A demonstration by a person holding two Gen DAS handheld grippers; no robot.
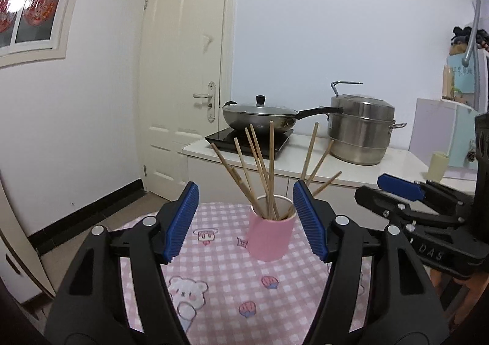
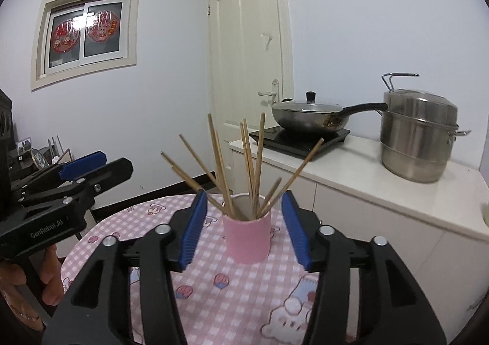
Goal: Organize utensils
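A pink cup (image 1: 270, 238) stands upright on the checked tablecloth (image 1: 220, 283), holding a fanned bundle of wooden chopsticks (image 1: 262, 173). In each wrist view the cup sits at twelve o'clock, just beyond the fingertips. The left gripper (image 1: 244, 219) has its blue pads parted about halfway, gripping nothing. The right gripper (image 2: 243, 222) is likewise part open and empty, clear of the cup.
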